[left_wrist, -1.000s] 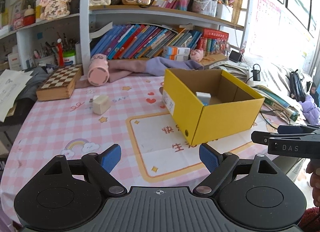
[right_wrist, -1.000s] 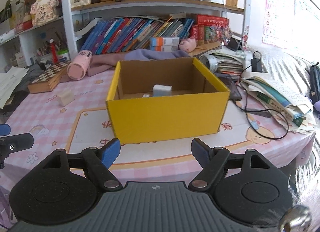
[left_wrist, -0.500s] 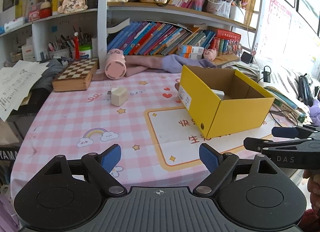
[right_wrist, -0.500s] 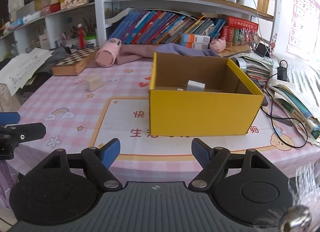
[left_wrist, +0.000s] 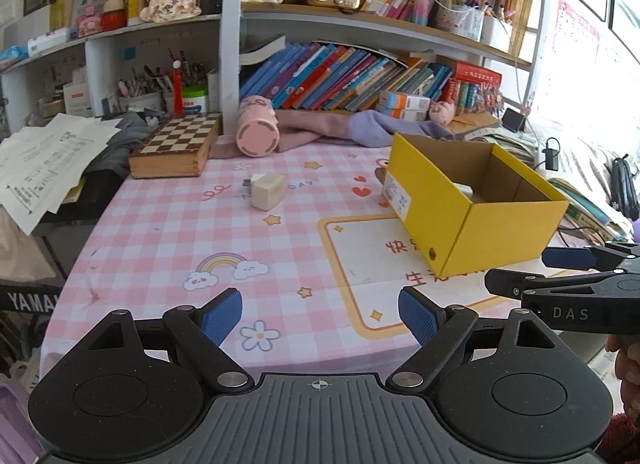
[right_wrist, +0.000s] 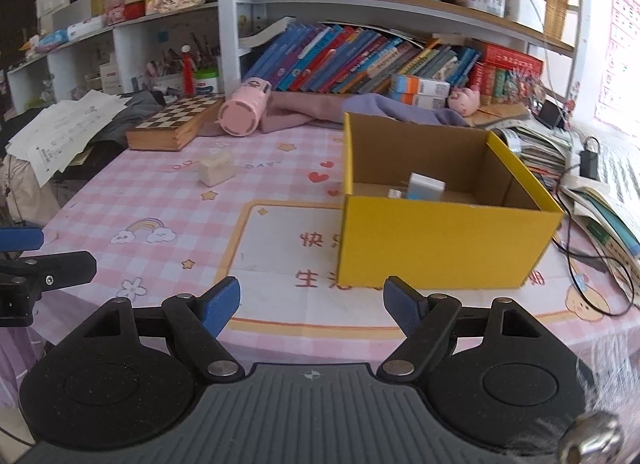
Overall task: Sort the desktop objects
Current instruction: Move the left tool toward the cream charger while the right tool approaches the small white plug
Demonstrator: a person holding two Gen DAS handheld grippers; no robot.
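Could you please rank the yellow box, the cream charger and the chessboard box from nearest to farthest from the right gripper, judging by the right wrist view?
1. Yellow box, just ahead and right of the right gripper.
2. Cream charger, farther, left.
3. Chessboard box, far left, at the shelf.

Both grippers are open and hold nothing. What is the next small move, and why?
Probably move the left hand-held gripper forward toward the cream charger block. It lies loose on the pink tablecloth, outside the yellow box, which already holds a white charger. The block sits on the left side, nearer this gripper than the right hand-held gripper.
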